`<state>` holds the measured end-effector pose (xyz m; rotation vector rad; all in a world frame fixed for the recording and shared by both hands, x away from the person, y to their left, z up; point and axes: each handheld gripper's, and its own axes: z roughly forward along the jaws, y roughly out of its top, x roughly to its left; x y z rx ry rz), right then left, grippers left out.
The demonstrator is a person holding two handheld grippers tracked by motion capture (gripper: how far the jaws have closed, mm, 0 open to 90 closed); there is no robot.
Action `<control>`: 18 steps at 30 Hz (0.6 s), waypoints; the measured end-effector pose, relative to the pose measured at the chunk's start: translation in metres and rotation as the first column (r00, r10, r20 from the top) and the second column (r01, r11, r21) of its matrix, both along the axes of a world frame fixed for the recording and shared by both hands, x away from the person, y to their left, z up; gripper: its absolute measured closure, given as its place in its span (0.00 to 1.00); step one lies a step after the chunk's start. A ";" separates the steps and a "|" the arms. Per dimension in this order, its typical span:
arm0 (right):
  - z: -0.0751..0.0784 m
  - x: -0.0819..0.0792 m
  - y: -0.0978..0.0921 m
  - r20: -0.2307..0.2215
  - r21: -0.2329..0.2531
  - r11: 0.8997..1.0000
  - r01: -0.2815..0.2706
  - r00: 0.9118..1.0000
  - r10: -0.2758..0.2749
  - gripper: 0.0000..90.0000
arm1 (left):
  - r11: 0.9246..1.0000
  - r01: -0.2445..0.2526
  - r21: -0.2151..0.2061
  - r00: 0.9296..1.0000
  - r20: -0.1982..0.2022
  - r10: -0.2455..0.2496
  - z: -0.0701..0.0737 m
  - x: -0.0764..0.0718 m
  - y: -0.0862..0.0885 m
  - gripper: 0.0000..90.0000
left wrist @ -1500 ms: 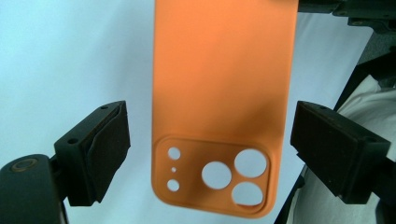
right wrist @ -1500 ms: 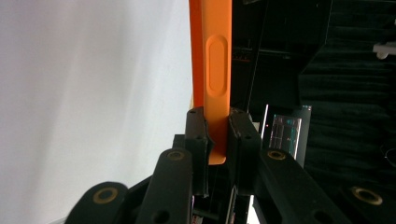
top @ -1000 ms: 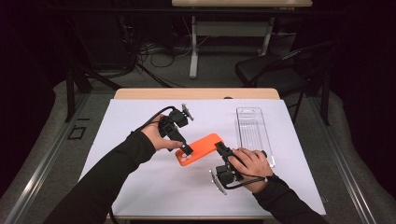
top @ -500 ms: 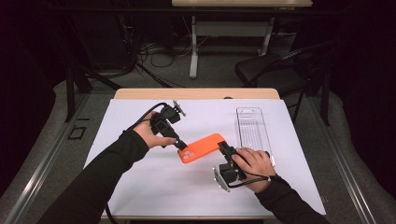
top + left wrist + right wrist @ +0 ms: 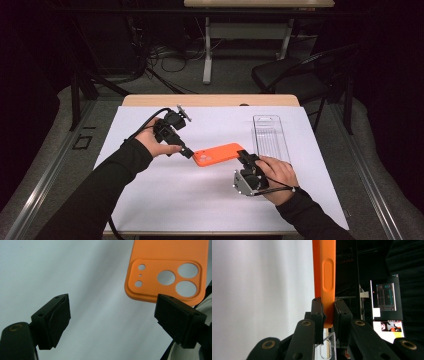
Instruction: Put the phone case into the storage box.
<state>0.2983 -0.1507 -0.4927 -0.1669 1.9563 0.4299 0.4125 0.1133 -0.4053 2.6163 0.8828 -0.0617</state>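
An orange phone case (image 5: 218,154) hangs just above the white table cover, its camera cutouts facing the left gripper view (image 5: 166,272). My right gripper (image 5: 246,159) is shut on the case's right end; in the right gripper view both pads clamp the case's edge (image 5: 327,277) by its side button. My left gripper (image 5: 187,152) sits just left of the case's camera end, open. Its two jaws stand wide apart, and the case's corner lies just above the right jaw, not between them.
A clear plastic tray (image 5: 270,136) lies on the white table cover (image 5: 200,200) to the right of the case, behind my right hand. A black chair (image 5: 295,75) and a table leg stand on the floor beyond the table's far edge.
My left gripper has let go of the case's left end and drawn back to the left, jaws opened. The right gripper still holds the case, which has turned flatter.
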 end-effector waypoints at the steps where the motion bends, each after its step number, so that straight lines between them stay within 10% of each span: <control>1: 0.001 0.001 0.000 0.003 -0.001 1.000 -0.005 1.000 0.005 0.89 | 1.000 0.000 0.000 1.000 0.000 0.000 0.000 0.000 0.000 0.15; 18: 0.003 0.004 -0.006 -0.072 0.098 0.994 0.043 0.997 -0.036 0.89 | 0.999 -0.033 -0.035 0.997 0.067 0.035 0.005 0.001 0.007 0.17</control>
